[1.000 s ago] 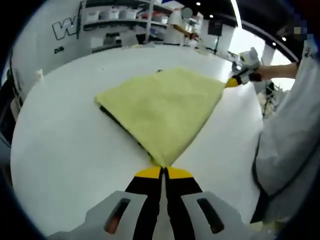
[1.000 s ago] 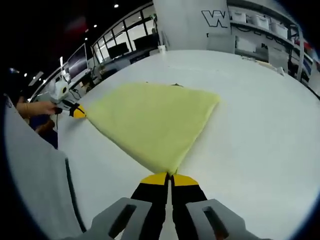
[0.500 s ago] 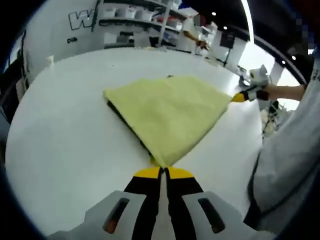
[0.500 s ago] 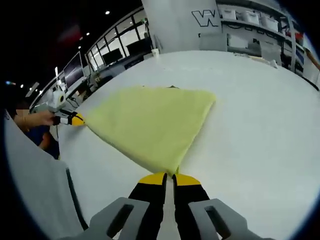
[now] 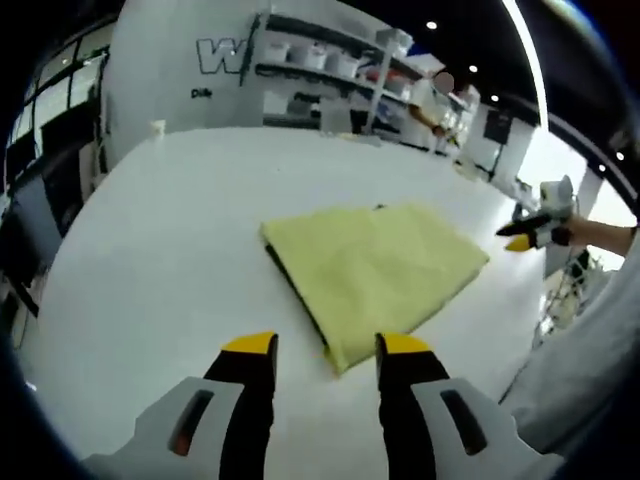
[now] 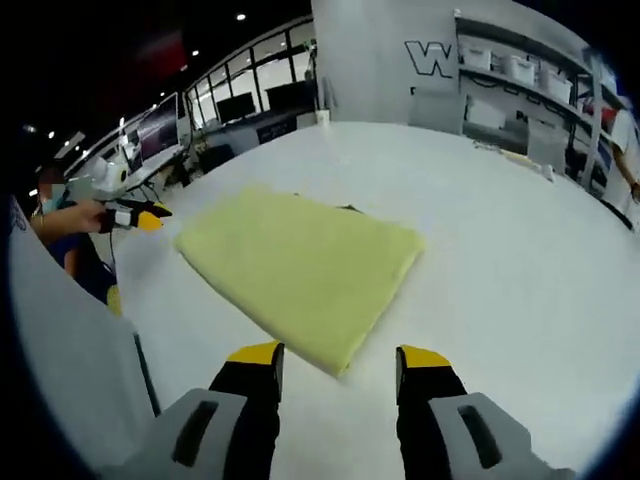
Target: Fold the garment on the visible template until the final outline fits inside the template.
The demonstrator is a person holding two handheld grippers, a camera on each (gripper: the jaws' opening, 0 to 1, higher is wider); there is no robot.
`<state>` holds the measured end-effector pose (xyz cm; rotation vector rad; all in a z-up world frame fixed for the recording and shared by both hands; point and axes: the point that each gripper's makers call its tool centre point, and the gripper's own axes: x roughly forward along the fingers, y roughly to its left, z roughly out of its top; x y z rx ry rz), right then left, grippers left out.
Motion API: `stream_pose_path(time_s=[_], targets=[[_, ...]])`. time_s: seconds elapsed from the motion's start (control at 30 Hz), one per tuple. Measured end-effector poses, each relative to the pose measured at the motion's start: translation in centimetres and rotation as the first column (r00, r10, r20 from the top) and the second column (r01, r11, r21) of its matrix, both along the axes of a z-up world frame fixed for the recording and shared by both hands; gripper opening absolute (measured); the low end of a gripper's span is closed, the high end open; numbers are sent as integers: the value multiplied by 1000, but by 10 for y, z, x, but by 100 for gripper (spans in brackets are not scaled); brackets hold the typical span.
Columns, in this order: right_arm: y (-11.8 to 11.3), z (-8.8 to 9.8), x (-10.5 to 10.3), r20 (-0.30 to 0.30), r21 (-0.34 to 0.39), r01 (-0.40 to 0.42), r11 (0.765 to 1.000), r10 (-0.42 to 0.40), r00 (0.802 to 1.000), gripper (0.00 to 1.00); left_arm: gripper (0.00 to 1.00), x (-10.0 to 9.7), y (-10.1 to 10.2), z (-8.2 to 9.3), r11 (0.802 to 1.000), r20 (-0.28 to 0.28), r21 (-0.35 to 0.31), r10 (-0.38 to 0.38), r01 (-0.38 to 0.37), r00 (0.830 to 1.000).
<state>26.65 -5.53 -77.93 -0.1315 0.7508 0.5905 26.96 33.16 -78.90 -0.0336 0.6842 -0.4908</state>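
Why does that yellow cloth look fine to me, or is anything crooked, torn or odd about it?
Nothing stands out. The folded pale yellow fleece garment lies flat on the round white table, with no tear or spill visible. A thin dark edge peeks out under one side, likely the template. Both hand-held grippers are open and clear of it.

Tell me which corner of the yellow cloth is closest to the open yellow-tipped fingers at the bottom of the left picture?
The corner of the folded yellow cloth pointing down between the left hand-held gripper and its open jaws. The other corners lie farther off across the white table.
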Motion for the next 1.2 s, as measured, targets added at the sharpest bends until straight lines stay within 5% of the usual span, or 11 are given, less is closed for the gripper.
stream_pose_path(time_s=[0.1,0.23,0.43,0.57,0.77,1.2], targets=[[2,13,1,31,-13,-12,1000,13,999,49,49,-4,-3,11,993,22,104,-51,48,998],[4,30,-3,60,-18,-21,1000,22,998,61,62,-6,-10,31,994,59,102,-50,44,997],[9,30,-7,52,0,-15,1000,15,999,65,71,-8,-15,44,998,85,59,-15,10,996],[10,26,-10,45,9,-19,1000,19,999,65,67,-14,-21,50,1000,78,22,1,-3,997],[10,21,-13,20,26,-2,1000,2,1000,65,78,-14,-23,47,999,72,42,-3,0,997],[14,9,-17,-15,31,-30,999,31,999,63,73,-18,-24,43,999,56,45,10,-13,998]])
